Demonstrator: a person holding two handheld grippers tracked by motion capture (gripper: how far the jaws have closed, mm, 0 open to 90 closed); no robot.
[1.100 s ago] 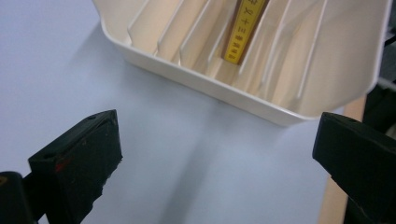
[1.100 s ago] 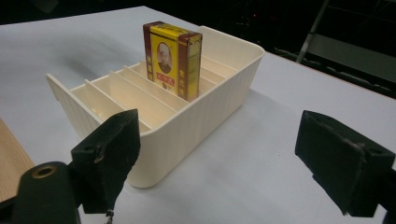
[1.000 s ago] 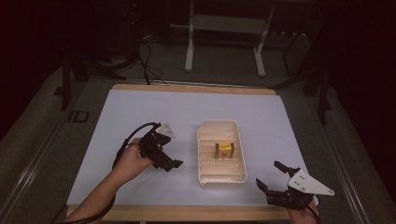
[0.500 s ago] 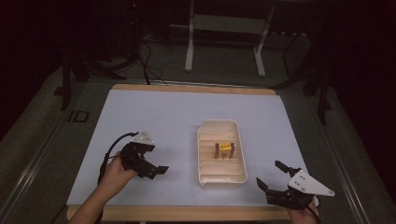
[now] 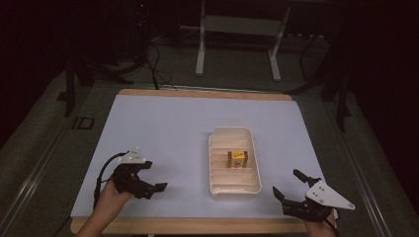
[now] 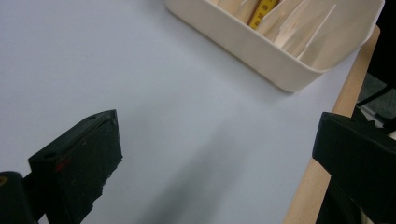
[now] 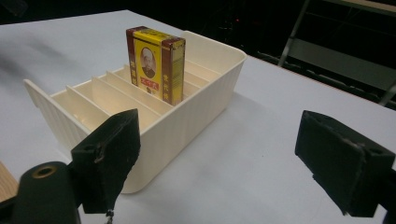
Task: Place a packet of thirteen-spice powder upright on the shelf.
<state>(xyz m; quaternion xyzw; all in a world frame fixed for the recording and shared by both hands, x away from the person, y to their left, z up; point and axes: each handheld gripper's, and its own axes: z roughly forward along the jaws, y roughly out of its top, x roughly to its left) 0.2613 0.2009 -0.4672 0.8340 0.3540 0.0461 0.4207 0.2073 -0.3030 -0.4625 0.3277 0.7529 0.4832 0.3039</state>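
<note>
Tabletop (image 5: pixel 163 128) layout, left to right: left tool (image 5: pixel 148 186), jaws spread and empty, lay near the front edge; slotted tray (image 5: pixel 216 182) stood at centre with a yellow box (image 5: pixel 238 158) upright in a middle slot; right tool (image 5: pixel 289 190), jaws also wide apart, hovered just beside the tray's near corner. A clean pickup probably required approaching the box from above, jaws straddling its narrow faces, clear of the dividers (image 7: pixel 100 91).
</note>
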